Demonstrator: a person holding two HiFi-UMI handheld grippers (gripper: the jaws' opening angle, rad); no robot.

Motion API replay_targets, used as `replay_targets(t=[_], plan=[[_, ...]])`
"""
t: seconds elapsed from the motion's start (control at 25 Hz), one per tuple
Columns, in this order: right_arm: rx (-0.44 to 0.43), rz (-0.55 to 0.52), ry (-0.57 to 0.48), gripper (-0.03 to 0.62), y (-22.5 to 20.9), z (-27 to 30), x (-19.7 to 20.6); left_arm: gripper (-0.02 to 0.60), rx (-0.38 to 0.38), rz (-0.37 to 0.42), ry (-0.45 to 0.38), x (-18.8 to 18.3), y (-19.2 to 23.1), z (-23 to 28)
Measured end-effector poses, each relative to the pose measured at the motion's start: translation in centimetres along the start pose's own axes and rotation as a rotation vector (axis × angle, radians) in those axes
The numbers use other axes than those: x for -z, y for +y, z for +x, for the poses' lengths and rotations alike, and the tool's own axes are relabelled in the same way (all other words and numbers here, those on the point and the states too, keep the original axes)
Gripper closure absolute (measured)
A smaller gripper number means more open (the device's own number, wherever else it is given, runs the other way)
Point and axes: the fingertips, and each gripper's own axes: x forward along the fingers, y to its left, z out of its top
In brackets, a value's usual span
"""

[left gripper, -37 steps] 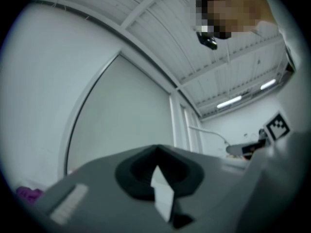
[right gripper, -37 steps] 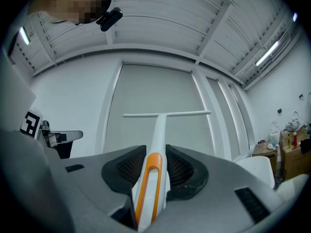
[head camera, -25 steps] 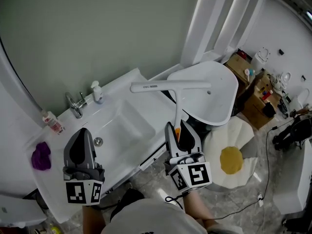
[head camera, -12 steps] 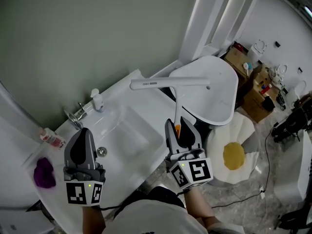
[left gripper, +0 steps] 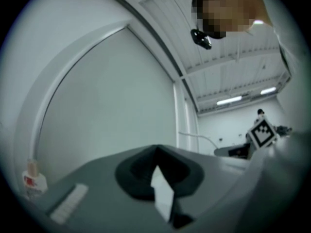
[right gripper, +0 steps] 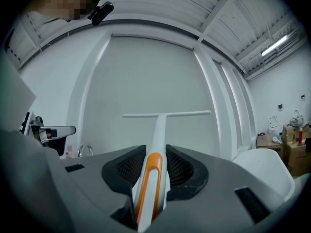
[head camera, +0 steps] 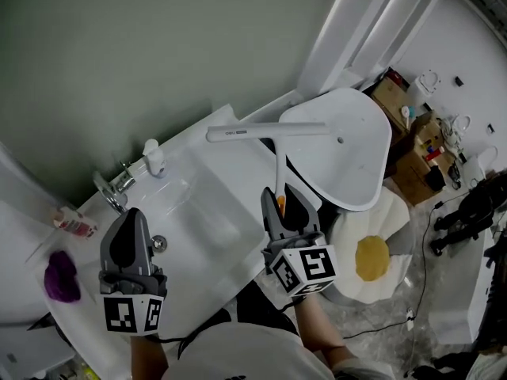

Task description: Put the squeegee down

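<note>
The right hand-held gripper (head camera: 287, 206) is clenched on the orange-striped handle of the squeegee (head camera: 269, 131), holding it over the right end of the white counter (head camera: 242, 169), its blade crosswise at 12 o'clock from the jaws. The left hand-held gripper (head camera: 131, 242), at 8 o'clock from the right one, hangs above the sink (head camera: 190, 212), jaws closed together on nothing

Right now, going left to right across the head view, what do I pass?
From the left: purple cloth → faucet → soap dispenser → squeegee → egg-shaped mat.
</note>
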Motion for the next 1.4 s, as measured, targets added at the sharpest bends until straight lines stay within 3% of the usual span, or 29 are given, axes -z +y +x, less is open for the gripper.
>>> replay_targets(t=[0.88, 1.4], plan=[[-0.242, 0.003, 0.344, 0.471, -4.5, 12.3, 12.0, 0.574, -0.290, 0.031, 0.023, 1.5, 0.7, 3.7], [-0.356, -0.027, 0.513, 0.471, -4.6, 17.0, 18.5, 0.574, -0.456, 0.050, 0.051, 2.4, 0.9, 3.0]])
